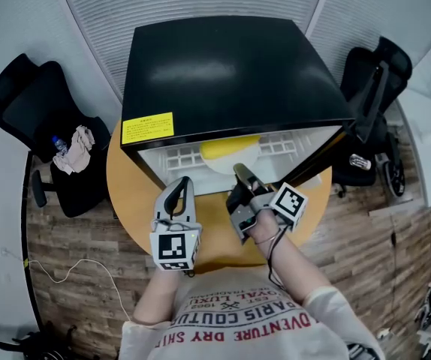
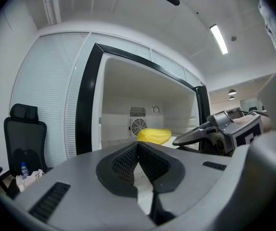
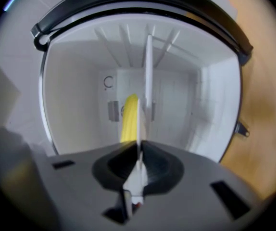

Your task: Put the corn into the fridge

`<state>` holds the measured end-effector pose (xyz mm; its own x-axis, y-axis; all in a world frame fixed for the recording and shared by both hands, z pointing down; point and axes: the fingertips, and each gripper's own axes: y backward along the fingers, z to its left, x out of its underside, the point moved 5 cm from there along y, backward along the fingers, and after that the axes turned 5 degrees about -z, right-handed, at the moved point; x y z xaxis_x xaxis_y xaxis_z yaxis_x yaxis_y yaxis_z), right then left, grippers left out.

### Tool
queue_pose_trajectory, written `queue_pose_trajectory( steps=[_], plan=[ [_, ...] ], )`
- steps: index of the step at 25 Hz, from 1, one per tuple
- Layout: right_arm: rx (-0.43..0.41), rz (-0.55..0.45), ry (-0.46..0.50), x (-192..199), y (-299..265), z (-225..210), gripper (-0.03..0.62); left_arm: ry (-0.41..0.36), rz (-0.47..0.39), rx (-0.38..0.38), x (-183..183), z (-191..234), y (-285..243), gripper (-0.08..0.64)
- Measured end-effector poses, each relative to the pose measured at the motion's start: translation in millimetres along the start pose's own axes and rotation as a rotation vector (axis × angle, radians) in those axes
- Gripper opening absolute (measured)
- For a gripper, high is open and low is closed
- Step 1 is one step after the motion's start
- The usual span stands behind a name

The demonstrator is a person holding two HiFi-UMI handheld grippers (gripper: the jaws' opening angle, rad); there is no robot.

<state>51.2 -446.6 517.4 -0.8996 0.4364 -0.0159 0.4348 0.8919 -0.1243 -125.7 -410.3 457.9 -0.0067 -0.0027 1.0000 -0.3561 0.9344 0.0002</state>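
Corn (image 1: 229,149), yellow, lies inside the open black fridge (image 1: 223,66) in the head view, on the white floor just past the front edge. The fridge stands on a round wooden tabletop (image 1: 137,193) and carries a yellow label (image 1: 147,127) on its front rim. Both tools sit in front of the opening: the left claw (image 1: 179,190) is just short of the fridge's lower edge, and the right claw (image 1: 242,172) has its tip at the opening, close below the corn. A black chair (image 1: 43,111) stands to the left with a bottle (image 1: 60,145) and a crumpled cloth (image 1: 76,152) on its seat, and a second chair (image 1: 373,81) stands to the right. In the left gripper view, the left claw (image 2: 138,144) has its tips pressed together with nothing between them. Beyond it the corn (image 2: 154,135) rests deep in the white interior, in front of a round fan grille (image 2: 138,125), framed by the black fridge rim (image 2: 86,105). The right claw (image 2: 186,138) reaches in from the right, apart from the corn. In the right gripper view, rolled sideways and blurred, the right claw (image 3: 139,146) is narrow, its tips all but meeting, and it is empty. It points into the fridge (image 3: 70,90), where the corn (image 3: 129,119) lies against a thin white shelf (image 3: 148,81) seen edge-on. The tabletop (image 3: 258,95) shows at the right.
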Motion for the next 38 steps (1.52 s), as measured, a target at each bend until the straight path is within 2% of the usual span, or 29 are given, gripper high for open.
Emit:
queue_pose_trajectory(
  steps=[13,19,21,23,25,30,31,34,38],
  plan=[
    [0.003,-0.017,-0.018,-2,-17,1,0.052,0.018,0.022,0.002,9,7,-7,0.034],
    [-0.028,-0.013,0.051,-1,-16,4,0.055,0.02,0.026,0.01,9,3,-7,0.034],
    [-0.045,-0.013,0.067,0,-14,5,0.074,0.014,0.027,0.017,8,0,-6,0.034],
    [-0.058,0.003,0.076,4,-12,7,0.132,0.01,0.024,0.024,6,-2,-5,0.034],
    [-0.071,0.028,0.084,9,-7,8,0.158,0.009,0.019,0.022,3,-5,-2,0.034],
    [-0.093,0.057,0.079,18,16,6,0.16,0.019,0.018,0.011,1,-16,10,0.034],
    [-0.095,0.062,0.07,19,22,3,0.156,0.022,0.019,0.012,1,-20,13,0.034],
    [-0.094,0.078,0.082,19,38,-2,0.044,0.028,0.028,0.012,4,-33,21,0.034],
    [-0.111,0.126,0.201,18,56,3,0.034,0.04,0.045,-0.006,7,-48,30,0.034]
  ],
)
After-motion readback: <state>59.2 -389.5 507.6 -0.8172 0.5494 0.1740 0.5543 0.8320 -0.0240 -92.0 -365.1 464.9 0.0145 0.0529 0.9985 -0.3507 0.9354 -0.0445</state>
